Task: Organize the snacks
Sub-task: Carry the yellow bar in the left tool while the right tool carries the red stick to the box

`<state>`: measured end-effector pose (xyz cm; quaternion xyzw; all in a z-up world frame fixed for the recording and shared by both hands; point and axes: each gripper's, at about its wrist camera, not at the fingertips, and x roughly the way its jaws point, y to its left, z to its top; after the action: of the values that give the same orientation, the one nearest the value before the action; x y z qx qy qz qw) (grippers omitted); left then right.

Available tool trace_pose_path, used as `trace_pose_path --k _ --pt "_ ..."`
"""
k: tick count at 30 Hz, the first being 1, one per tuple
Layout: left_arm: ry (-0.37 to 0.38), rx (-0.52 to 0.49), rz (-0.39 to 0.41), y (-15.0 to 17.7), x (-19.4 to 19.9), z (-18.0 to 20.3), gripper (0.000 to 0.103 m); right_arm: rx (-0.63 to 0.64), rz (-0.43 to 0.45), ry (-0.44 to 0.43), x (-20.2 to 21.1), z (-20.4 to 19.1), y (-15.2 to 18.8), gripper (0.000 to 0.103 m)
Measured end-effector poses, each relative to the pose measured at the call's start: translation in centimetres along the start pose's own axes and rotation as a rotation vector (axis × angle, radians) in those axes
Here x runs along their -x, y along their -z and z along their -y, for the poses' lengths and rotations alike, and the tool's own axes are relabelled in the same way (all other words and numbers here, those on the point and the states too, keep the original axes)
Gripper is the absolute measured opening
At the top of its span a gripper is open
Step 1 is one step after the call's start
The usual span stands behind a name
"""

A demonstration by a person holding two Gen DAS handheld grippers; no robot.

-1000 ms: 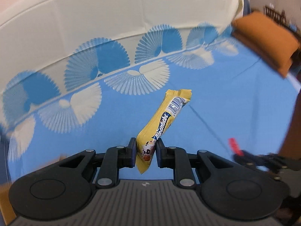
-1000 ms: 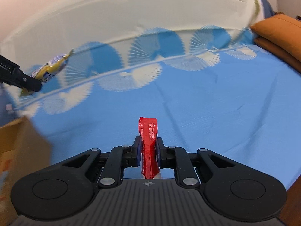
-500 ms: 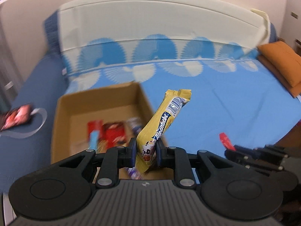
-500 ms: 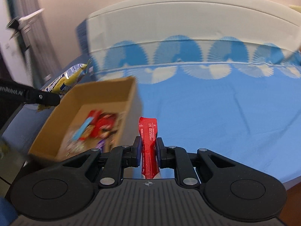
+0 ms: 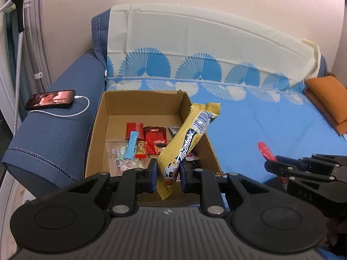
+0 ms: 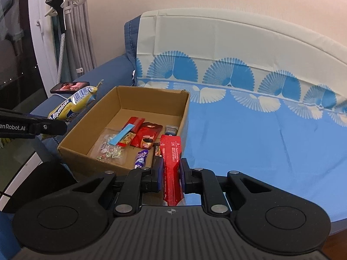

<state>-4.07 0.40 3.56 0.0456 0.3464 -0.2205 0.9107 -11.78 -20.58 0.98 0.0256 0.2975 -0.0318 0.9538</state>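
Observation:
An open cardboard box (image 5: 99, 117) sits on the blue-covered sofa and holds several snack packets; it also shows in the right wrist view (image 6: 184, 108). My left gripper (image 5: 167, 174) is shut on a yellow Alpenliebe packet (image 5: 188, 138), held upright at the box's near edge. The same packet shows at the left of the right wrist view (image 6: 71, 106). My right gripper (image 6: 171, 174) is shut on a red stick packet (image 6: 171, 162), held by the box's near right corner. That gripper also shows at the right of the left wrist view (image 5: 275, 162).
A phone (image 5: 51, 99) on a white cable lies on the sofa's blue armrest left of the box. An orange cushion (image 5: 327, 99) lies at the far right. A stand and curtain (image 6: 63, 43) are at the left. The blue patterned cover (image 6: 260, 134) spreads right of the box.
Both grippers have swung left from the sofa seat to face the box, each still holding its packet. The box, armrest and phone have come into view.

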Motion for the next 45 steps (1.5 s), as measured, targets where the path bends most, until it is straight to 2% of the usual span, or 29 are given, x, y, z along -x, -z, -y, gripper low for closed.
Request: trace_pose_path --k 13,28,37,45 --pt "0.007 0.029 0.023 0.4 0.2 -0.6 0.023 0.037 -0.020 0.016 -0.3 -1.1 -0.1 0.017" --pt "-0.006 0.072 -0.016 -0.2 -2.5 -2.3 0.023 0.064 -0.075 0.024 -3.0 -1.4 -0.8 0.017" --pt "-0.026 0.106 -0.031 -1.5 -4.4 -4.7 0.023 0.089 -0.076 0.017 -5.5 -2.4 -3.2 0.017" --pt "-0.063 0.147 -0.064 -3.4 -6.8 -6.5 0.023 0.098 -0.071 -0.025 -8.9 -3.8 -6.1 0.017"
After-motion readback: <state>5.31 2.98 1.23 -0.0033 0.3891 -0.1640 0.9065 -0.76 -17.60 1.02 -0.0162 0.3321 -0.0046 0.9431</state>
